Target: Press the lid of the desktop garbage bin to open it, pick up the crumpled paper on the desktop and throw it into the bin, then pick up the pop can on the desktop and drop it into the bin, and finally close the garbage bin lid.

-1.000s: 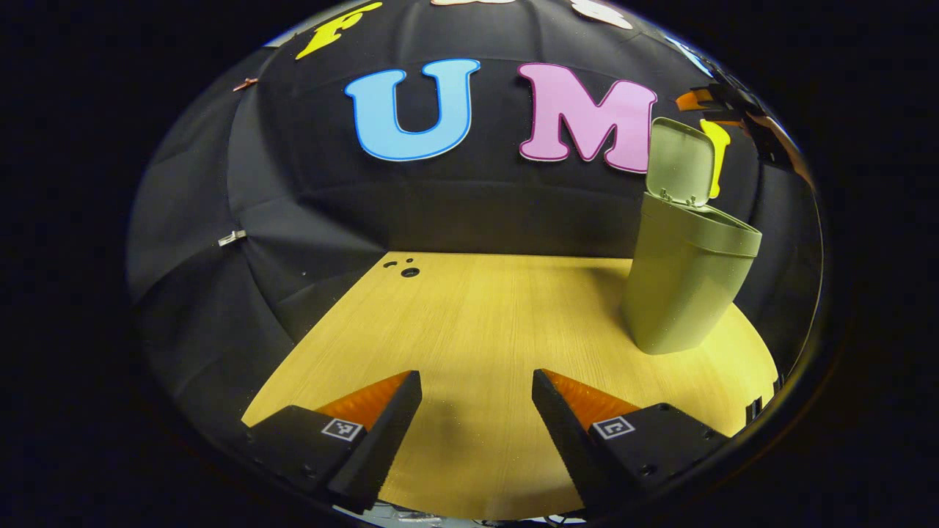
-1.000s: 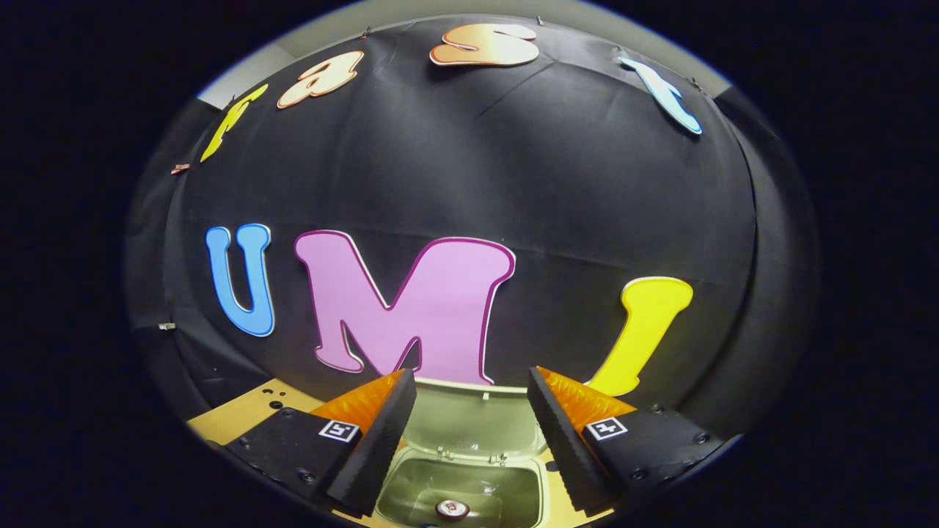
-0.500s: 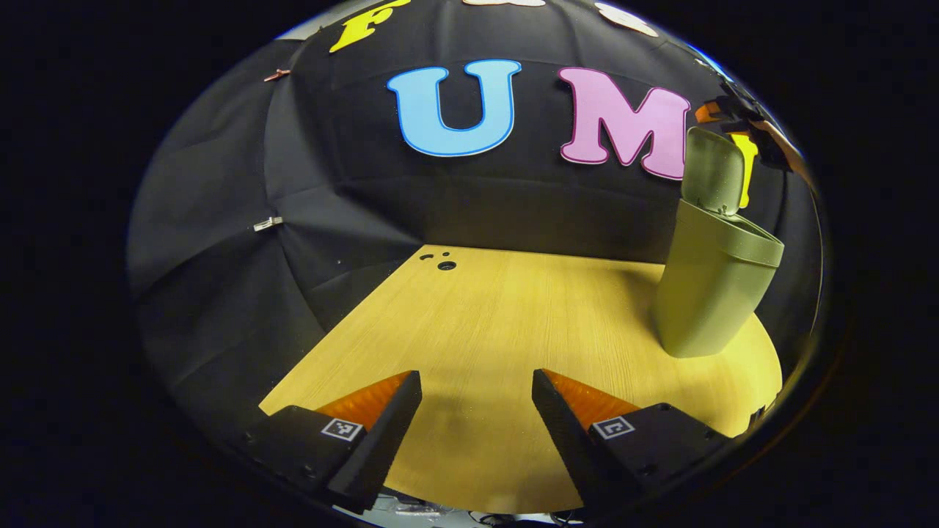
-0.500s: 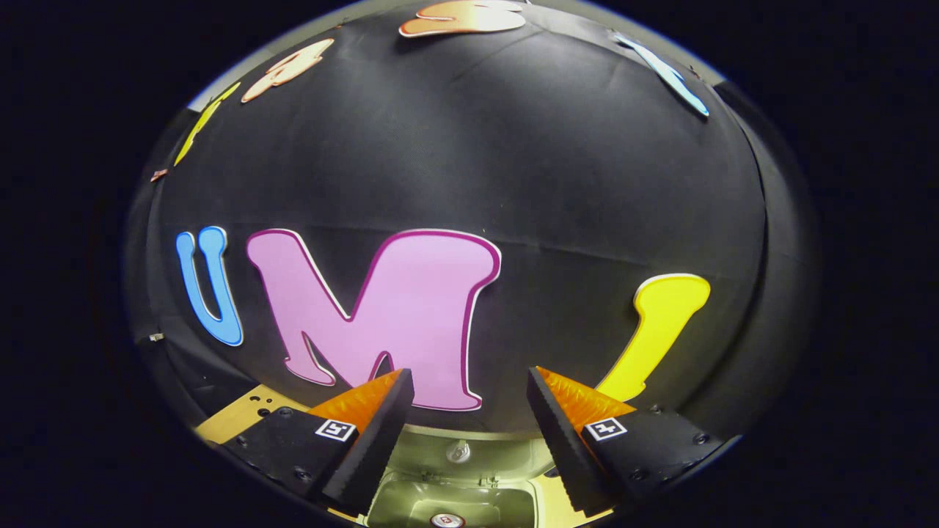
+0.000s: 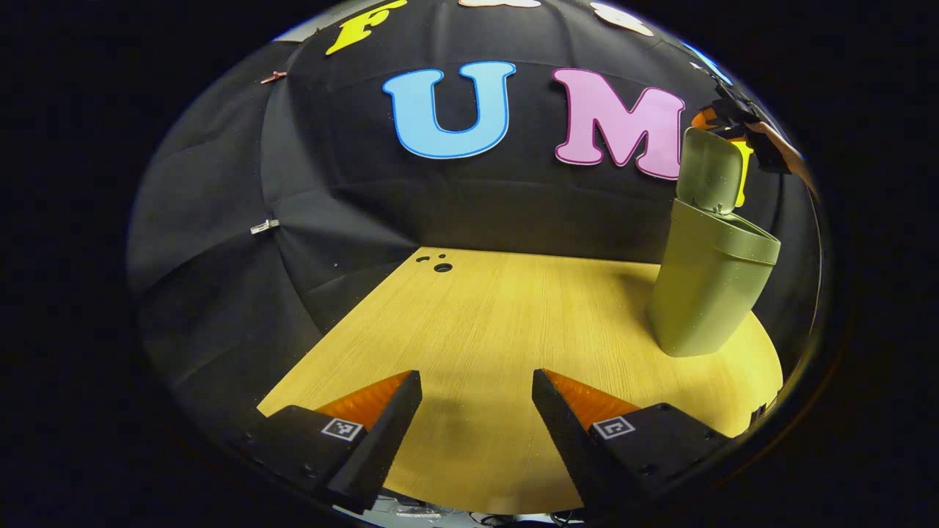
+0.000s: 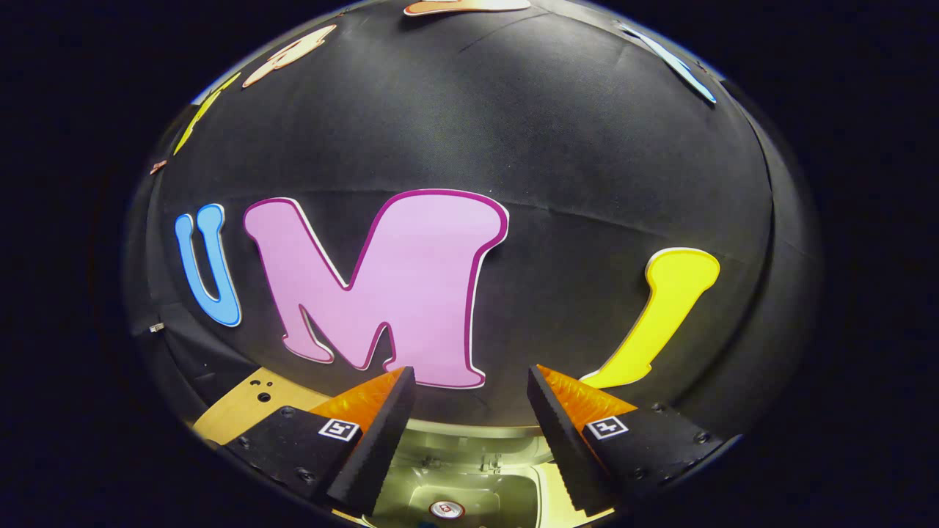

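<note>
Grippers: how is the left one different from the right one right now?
The left gripper hangs low over the bare wooden table, well away from the green bin; the right gripper hangs above the bin's open mouth, up by the raised lid. Below the right gripper a can lies inside the bin; below the left there is only tabletop. Both are open and hold nothing.

Square coded markers (image 5: 614,427) are showing on the tool fingers, bearing no legible characters; nothing else is reading as text or numbers.
</note>
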Motion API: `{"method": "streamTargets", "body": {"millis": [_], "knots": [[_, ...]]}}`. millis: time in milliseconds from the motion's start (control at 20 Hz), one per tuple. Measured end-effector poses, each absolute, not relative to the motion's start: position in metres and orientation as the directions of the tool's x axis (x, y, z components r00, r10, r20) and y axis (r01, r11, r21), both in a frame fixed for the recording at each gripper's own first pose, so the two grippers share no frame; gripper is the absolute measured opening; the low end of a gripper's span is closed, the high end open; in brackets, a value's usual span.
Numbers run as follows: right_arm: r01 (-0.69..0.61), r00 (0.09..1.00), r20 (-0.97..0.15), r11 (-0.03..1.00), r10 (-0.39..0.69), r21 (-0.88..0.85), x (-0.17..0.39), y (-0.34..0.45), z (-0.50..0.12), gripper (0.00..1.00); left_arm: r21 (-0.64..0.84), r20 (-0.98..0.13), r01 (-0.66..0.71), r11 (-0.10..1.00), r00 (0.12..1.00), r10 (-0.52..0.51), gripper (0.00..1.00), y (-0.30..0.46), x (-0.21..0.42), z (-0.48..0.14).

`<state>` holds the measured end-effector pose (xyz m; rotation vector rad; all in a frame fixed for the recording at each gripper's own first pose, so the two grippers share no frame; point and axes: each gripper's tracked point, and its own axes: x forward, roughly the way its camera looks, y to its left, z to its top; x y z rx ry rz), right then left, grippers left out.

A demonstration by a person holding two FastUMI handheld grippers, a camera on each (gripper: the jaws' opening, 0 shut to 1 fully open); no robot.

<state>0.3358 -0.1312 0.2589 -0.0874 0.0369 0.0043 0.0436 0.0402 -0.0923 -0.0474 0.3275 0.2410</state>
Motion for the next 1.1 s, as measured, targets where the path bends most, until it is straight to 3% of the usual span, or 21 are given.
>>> {"method": "streamTargets", "body": {"millis": [300, 1100], "knots": [[0.004, 0.997, -0.076, 0.989, -0.016, -0.147, 0.298, -0.141, 0.226, 0.98, 0.0, -0.308, -0.181, 0.984, 0.936, 0.172, 0.98, 0.031, 0.048, -0.091], [0.035, 0.982, -0.181, 0.997, -0.048, -0.076, 0.235, -0.146, 0.11, 0.98, 0.045, -0.331, -0.058, 0.997, 0.941, 0.07, 0.98, 0.007, 0.066, -0.097]]}}
